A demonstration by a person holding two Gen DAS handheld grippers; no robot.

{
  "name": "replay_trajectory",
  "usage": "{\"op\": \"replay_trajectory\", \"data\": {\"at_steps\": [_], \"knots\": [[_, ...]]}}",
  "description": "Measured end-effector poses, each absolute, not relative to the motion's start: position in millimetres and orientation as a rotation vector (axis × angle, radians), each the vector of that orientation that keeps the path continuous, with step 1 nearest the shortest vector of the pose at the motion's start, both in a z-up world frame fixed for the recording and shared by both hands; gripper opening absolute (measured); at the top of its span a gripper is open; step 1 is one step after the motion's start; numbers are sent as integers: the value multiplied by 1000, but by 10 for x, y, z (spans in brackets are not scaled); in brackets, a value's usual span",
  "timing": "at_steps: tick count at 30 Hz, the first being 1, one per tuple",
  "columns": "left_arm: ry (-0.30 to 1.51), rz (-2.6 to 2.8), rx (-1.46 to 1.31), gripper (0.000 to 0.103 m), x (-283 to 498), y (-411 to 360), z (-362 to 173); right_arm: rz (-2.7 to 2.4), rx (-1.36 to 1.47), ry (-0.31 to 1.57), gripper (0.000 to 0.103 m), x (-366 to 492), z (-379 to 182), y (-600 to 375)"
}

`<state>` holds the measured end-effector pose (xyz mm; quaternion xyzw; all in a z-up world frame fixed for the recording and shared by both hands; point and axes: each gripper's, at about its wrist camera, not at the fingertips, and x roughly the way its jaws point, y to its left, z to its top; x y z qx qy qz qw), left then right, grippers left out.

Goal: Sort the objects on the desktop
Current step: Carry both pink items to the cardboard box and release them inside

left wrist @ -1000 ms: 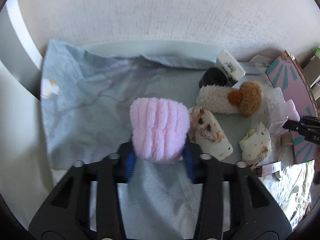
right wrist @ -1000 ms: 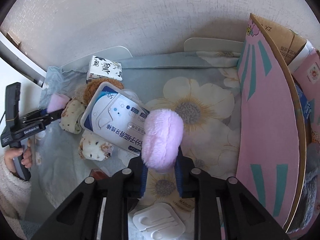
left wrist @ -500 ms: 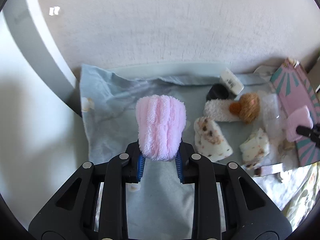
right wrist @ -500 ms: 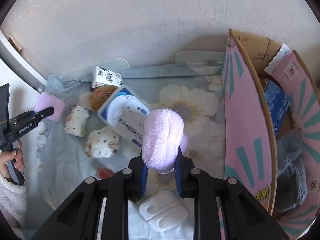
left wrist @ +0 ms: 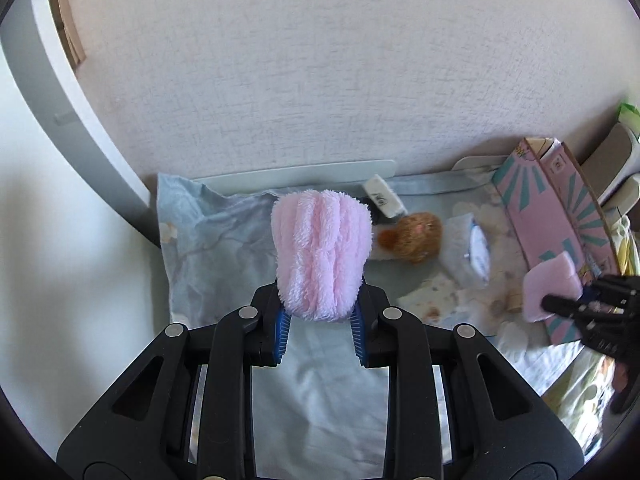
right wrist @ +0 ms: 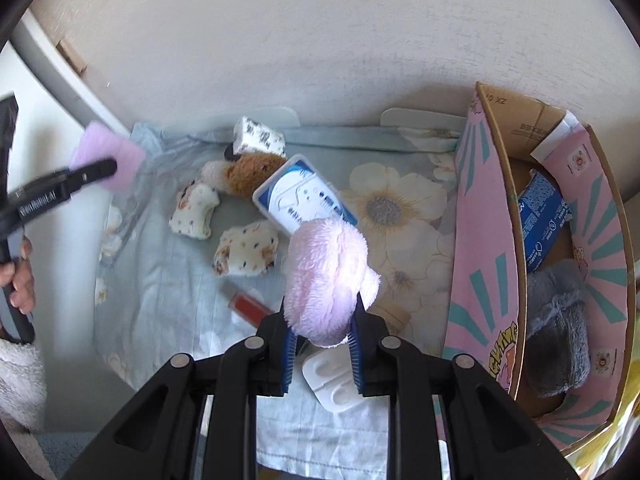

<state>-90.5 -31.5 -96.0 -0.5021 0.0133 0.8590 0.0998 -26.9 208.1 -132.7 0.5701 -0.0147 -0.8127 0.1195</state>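
My left gripper (left wrist: pixel 320 320) is shut on a fluffy pink sock (left wrist: pixel 320 256) and holds it in the air above the blue cloth (left wrist: pixel 208 248). A matching fluffy pink sock (right wrist: pixel 328 276) is clamped in my shut right gripper (right wrist: pixel 322 336), above the flowered cloth (right wrist: pixel 396 204). The right wrist view shows the left gripper (right wrist: pixel 92 170) at far left with its pink sock (right wrist: pixel 108 156). Seen from the left wrist, the right gripper (left wrist: pixel 568 304) carries its pink sock (left wrist: pixel 552 284) in front of the pink cardboard box (left wrist: pixel 548 216).
On the cloth lie two spotted white socks (right wrist: pixel 196 212) (right wrist: pixel 248 248), a brown plush (right wrist: pixel 252 172), a blue-white packet (right wrist: pixel 304 200), a red tube (right wrist: pixel 248 304), a white plastic tray (right wrist: pixel 332 376). The pink box (right wrist: pixel 480 240) at right holds a grey fluffy item (right wrist: pixel 560 320) and a blue pack (right wrist: pixel 540 216).
The left jaws pinched tighter on the pink sock and lifted it off the cloth. Both grippers have risen with their socks, so the table items look smaller and farther away.
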Motion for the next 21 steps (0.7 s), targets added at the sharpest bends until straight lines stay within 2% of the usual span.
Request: {"op": "replay_trajectory", "data": {"at_steps": [14,21], "knots": [[-91,2542,-1438,22,-847,513,-441,-2330,1607,53,21,-272,-809,2488],[-59,2512,-1405,23,-949,1122,-317,-2331,1593,122,21,-280,-704,2759]]}}
